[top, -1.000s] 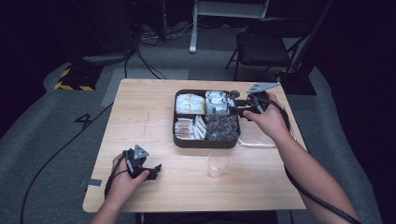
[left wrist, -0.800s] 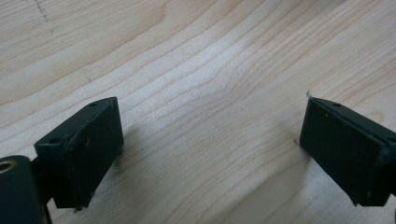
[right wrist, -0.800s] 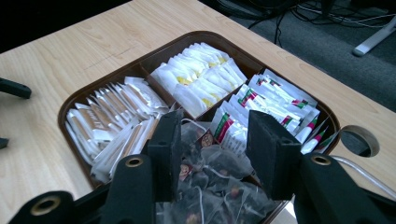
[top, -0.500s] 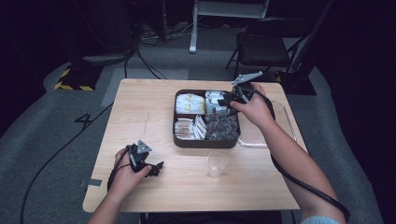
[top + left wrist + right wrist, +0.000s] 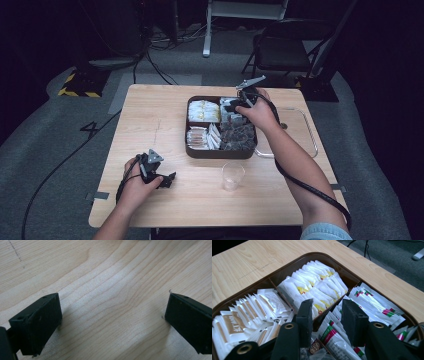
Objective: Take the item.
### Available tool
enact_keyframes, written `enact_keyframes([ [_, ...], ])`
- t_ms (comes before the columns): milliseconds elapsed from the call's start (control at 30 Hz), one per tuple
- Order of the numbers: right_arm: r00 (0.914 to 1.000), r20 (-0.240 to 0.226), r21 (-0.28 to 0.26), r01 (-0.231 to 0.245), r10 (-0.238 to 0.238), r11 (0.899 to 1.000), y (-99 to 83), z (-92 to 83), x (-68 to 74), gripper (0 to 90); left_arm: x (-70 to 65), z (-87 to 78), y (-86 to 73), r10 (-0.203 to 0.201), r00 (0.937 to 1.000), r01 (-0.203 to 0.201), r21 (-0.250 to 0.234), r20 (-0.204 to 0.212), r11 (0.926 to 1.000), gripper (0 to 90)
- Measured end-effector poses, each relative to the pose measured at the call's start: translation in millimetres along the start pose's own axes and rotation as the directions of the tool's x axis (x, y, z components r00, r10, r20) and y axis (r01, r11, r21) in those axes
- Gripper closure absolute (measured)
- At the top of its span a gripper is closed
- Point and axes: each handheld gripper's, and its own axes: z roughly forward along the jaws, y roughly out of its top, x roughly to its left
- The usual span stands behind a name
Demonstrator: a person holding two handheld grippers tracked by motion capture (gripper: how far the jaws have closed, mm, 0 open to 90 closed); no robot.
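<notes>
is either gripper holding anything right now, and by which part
Nothing is held. The right gripper has its fingers down among the red-and-green sachets in the brown tray, closing but pinching none. The left gripper stands open over bare table.

Right gripper [image 5: 325, 322] view: box [image 5: 287, 267] cut off at left, bottom & right edges, so its near compartments are partly out of frame; the jaw bodies cover the packets [image 5: 332, 337] just below them, & whether the pads touch one can't be told. High view: right hand [image 5: 260, 114] hides that gripper's tips & part of the box's far-right compartment, packet print too small to read, clear cup [image 5: 233, 176] hard to make out vs the table [image 5: 165, 112]. Left gripper [image 5: 113, 320] view: both jaws cut off by frame edges.
</notes>
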Motion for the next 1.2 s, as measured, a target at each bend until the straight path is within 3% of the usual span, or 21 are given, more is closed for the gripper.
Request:
enact_keyframes([
  [267, 0.9997, -0.025, 0.021, -0.002, 0.002, 1.000, -0.8, 26.5, 2.2, 61.7, 0.0, 0.0, 0.0, -0.001, 1.0000, 0.001, 0.000, 0.000, 1.0000, 1.2],
  [333, 0.9992, -0.038, 0.032, 0.013, -0.011, 0.999, 0.6, 38.1, 6.2, 61.3, 0.2, -0.1, 0.1, 0.000, 1.0000, 0.000, 0.002, 0.001, 1.0000, 1.2],
  [667, 0.9977, -0.059, 0.076, 0.038, -0.034, 0.996, 2.4, 64.6, 14.9, 61.0, 0.8, 0.1, 0.4, 0.004, 1.0000, -0.004, 0.002, 0.005, 1.0000, 1.1],
  [1000, 0.9966, -0.059, 0.116, 0.064, -0.058, 0.991, 0.5, 79.2, 17.4, 62.2, 1.1, 0.7, 0.8, 0.007, 0.9999, -0.007, 0.001, 0.008, 1.0000, 1.0],
  [1100, 0.9962, -0.053, 0.138, 0.075, -0.069, 0.988, 0.7, 81.8, 18.1, 64.6, 1.1, 0.7, 0.8, 0.007, 0.9999, -0.007, 0.001, 0.008, 1.0000, 0.9],
  [1133, 0.9955, -0.055, 0.153, 0.085, -0.078, 0.985, 0.8, 82.7, 18.7, 70.4, 1.2, 0.8, 0.9, 0.007, 0.9999, -0.007, 0.001, 0.008, 1.0000, 0.9],
  [1200, 0.9947, -0.052, 0.157, 0.095, -0.088, 0.983, 1.0, 82.9, 18.5, 73.0, 1.2, 0.8, 1.0, 0.009, 0.9999, -0.009, 0.001, 0.006, 1.0000, 0.9],
])
